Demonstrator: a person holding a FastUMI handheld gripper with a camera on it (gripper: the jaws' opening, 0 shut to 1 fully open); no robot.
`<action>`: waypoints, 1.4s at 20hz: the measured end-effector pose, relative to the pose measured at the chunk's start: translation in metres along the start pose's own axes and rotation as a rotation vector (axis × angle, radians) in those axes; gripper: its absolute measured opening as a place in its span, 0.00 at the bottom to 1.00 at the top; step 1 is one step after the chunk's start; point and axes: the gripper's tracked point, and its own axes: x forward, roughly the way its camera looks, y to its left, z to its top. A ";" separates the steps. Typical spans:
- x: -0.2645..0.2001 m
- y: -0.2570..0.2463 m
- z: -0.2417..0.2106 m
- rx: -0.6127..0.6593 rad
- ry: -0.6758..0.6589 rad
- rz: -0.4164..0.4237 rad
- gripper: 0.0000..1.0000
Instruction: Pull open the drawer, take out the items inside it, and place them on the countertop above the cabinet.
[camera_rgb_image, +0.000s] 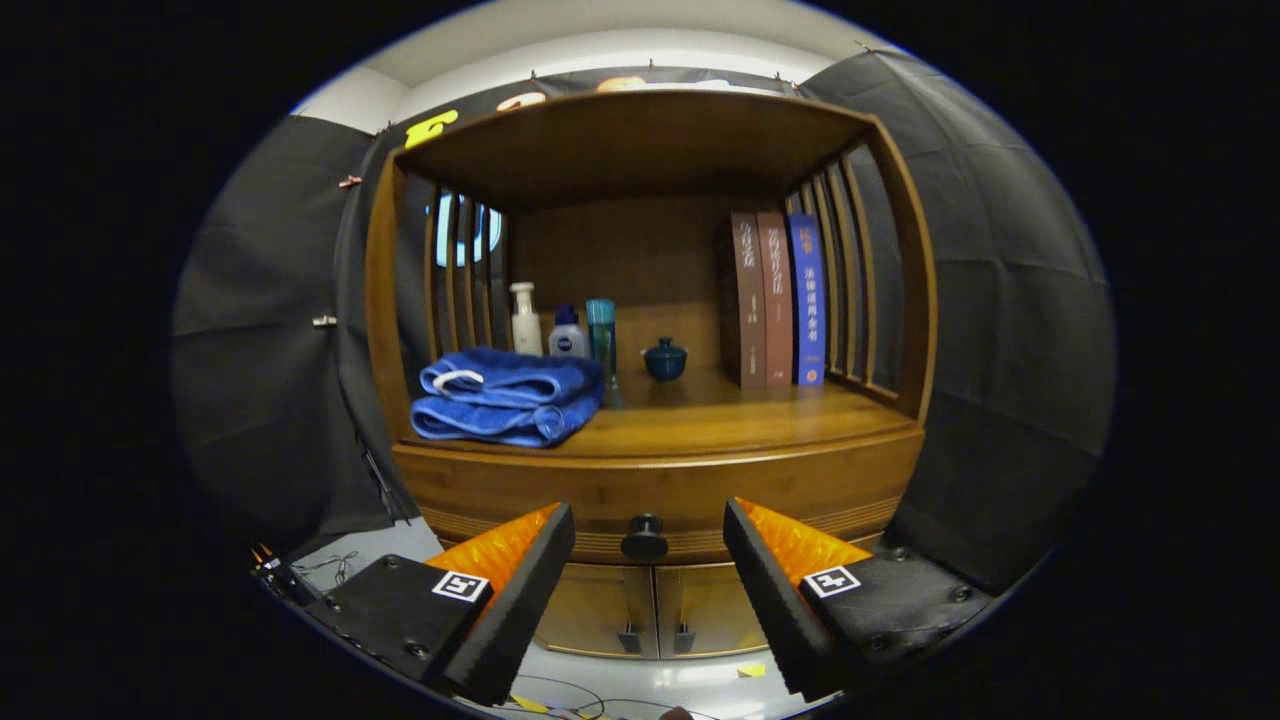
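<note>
The drawer (660, 490) knob (645, 538) is sitting between my tool's (648, 548) wide-open, empty fingers, which are risking slipping off if closed off-centre.

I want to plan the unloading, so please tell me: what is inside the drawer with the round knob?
Its contents cannot be seen: the drawer is shut, showing just its wooden front and dark knob. The tongs are open, the knob between the fingers, not touching. The countertop above holds folded blue towels.

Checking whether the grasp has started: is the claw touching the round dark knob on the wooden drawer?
Apart. In the gripper view the claw is open, with the round dark knob centred between its fingers and wood showing on both sides of it.
</note>
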 end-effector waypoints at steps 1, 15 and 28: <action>0.010 0.002 -0.011 -0.007 0.023 0.001 0.99; 0.093 -0.003 -0.079 -0.049 0.177 -0.036 0.61; 0.062 -0.003 -0.083 -0.046 0.161 -0.006 0.23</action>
